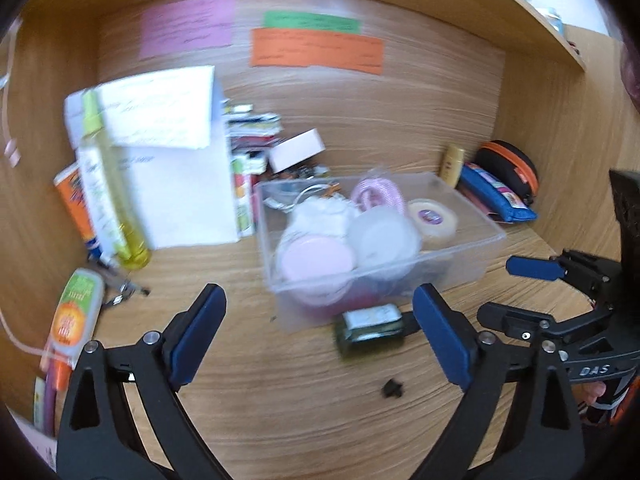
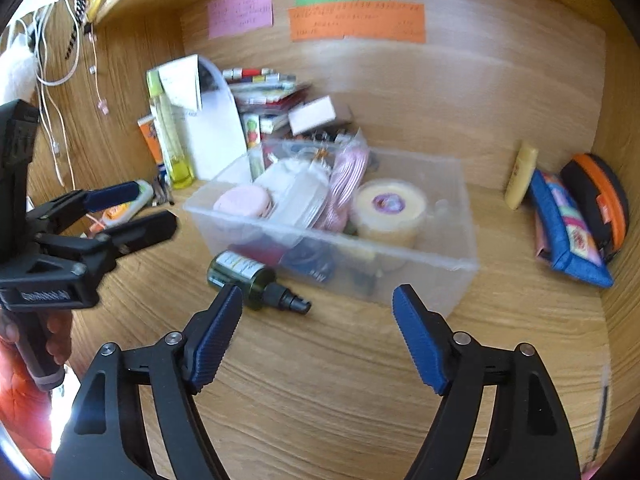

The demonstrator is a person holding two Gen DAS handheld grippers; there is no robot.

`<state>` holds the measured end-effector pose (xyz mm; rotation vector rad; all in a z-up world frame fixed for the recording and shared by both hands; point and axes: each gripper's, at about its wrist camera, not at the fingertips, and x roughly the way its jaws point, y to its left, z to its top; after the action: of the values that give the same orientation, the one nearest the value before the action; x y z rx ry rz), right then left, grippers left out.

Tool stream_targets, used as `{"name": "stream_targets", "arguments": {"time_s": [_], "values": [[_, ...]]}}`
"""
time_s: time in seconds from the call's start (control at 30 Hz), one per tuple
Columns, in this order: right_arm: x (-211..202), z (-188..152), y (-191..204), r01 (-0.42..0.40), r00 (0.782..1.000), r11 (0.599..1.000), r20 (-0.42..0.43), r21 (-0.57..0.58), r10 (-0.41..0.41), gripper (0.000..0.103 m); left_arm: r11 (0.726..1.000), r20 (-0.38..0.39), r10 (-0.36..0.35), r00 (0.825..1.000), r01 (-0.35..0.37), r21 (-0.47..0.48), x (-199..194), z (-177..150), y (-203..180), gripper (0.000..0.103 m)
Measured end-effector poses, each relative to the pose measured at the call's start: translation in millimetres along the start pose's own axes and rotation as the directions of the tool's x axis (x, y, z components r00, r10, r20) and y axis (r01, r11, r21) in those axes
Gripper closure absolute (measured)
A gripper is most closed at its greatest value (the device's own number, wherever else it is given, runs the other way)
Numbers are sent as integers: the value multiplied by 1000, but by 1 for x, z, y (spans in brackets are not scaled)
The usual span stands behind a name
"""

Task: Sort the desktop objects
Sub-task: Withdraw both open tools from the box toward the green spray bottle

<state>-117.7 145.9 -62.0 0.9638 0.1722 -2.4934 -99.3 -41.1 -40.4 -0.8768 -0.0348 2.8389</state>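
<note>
From the left wrist, the left tool [image 1: 320,316] gapes wide with nothing between its blue pads, hovering over the wooden counter [image 1: 300,400]. At twelve o'clock stands the clear plastic bin [image 1: 380,280], filled with a pink round case [image 1: 316,260], a white tape roll [image 1: 432,216] and other small items. A dark green spray bottle [image 1: 370,326] lies on its side just beside the bin's near wall. The right tool [image 1: 516,292] enters at three o'clock.

From the right wrist, the right tool [image 2: 318,314] also stands open and empty. The bottle [image 2: 244,276] lies at eleven o'clock and the bin [image 2: 440,280] at twelve. The left tool [image 2: 140,208] shows at nine o'clock, and a blue fabric pouch [image 2: 568,248] leans at two o'clock.
</note>
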Motion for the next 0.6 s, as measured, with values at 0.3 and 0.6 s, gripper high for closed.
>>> {"name": "stream_targets", "arguments": {"time_s": [0.3, 0.6], "values": [[57, -8, 15, -56, 986, 989, -146, 135, 76, 28, 995, -39, 60, 997, -62, -74, -12, -37, 46, 7], [81, 4, 43, -14, 987, 983, -154, 183, 43, 16, 991, -41, 38, 998, -42, -124, -25, -56, 73, 7]]}}
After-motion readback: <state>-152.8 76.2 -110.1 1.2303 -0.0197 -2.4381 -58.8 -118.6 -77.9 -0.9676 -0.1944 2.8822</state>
